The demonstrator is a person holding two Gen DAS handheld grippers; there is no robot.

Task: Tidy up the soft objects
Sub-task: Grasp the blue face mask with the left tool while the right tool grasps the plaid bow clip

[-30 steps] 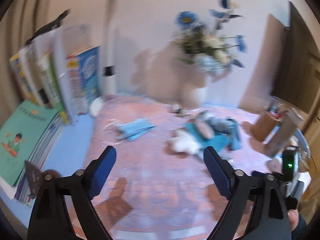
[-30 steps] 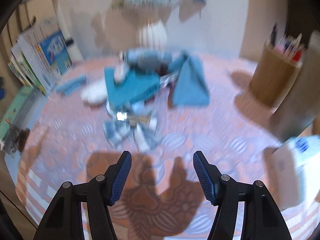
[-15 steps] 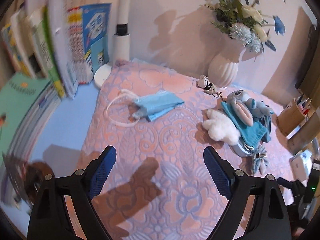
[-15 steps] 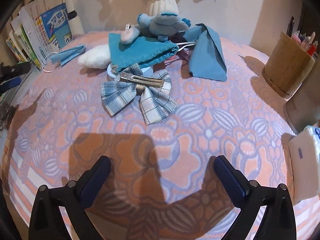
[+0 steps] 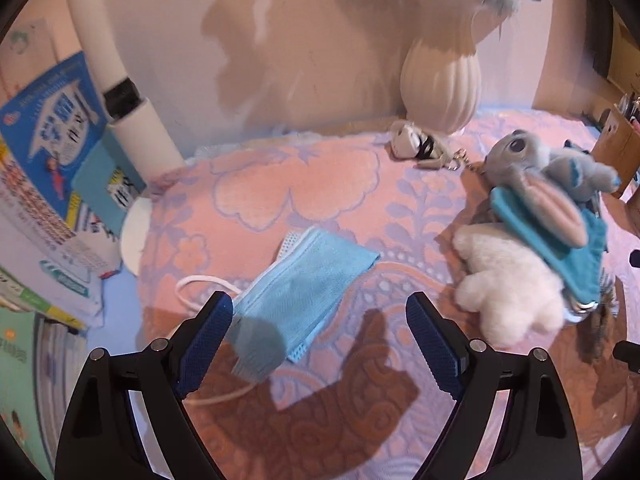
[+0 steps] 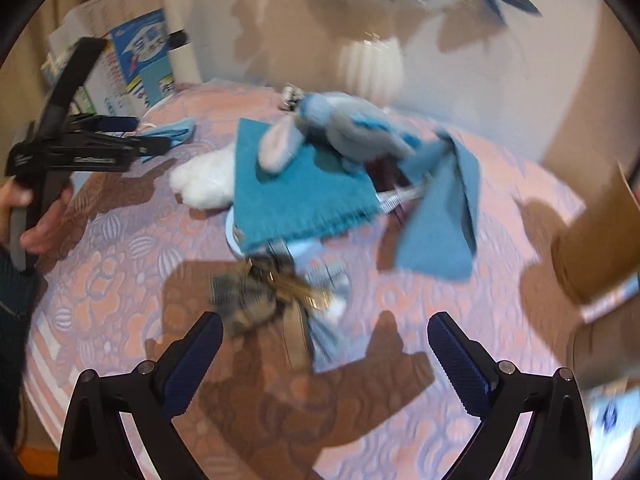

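Note:
A blue face mask (image 5: 308, 284) lies flat on the pink patterned cloth (image 5: 304, 184); my open left gripper (image 5: 320, 320) hovers just above its near end. To the right lie a white plush (image 5: 508, 292), a teal pouch (image 5: 560, 248) and a grey rabbit plush (image 5: 532, 168). In the right wrist view my open right gripper (image 6: 324, 340) hangs over a plaid bow (image 6: 276, 300), in front of the teal pouch (image 6: 300, 192), rabbit plush (image 6: 344, 128), white plush (image 6: 204, 184) and a blue cloth (image 6: 444, 224). The left gripper (image 6: 120, 136) shows there over the mask (image 6: 172, 130).
A white ribbed vase (image 5: 440, 80) with flowers stands at the back by the wall, with a small keychain (image 5: 420, 146) before it. Books (image 5: 52, 168) and a white lamp post (image 5: 124, 80) stand at the left. A wooden pen holder (image 6: 596, 236) stands at the right.
Both grippers have moved forward and down: the left one closer to the face mask, the right one closer to the plaid bow. Both stay open.

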